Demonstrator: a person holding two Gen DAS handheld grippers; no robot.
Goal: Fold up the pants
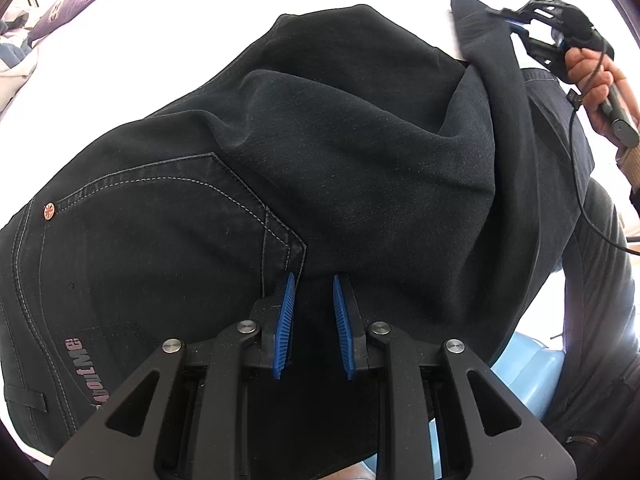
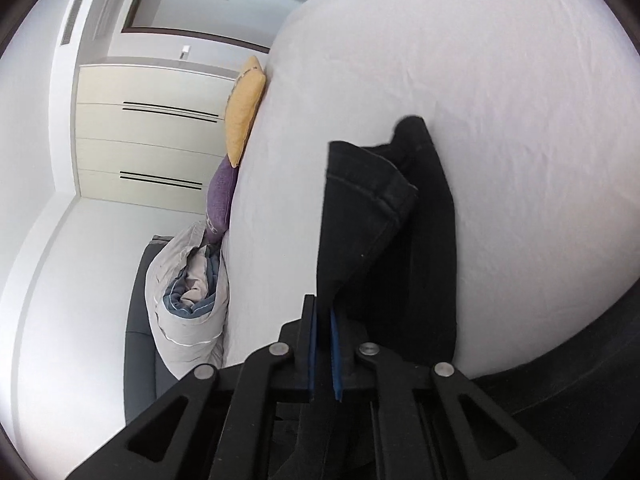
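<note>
Two tongs clamped on black jeans (image 1: 320,152) over the white bed (image 2: 500,80): left tongs (image 1: 314,280) at the seat, right tongs (image 2: 323,312) pinching a leg hem. Mid-fold; next we judge hem must meet waistband.

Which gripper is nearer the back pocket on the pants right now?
Left. The left gripper grips fabric right beside the back pocket; the right gripper holds the pants far off at the leg end.

I can read "About ME" (image 1: 80,372) in pinkish letters on the pants (image 1: 320,140), just below the back pocket (image 1: 160,216).
</note>
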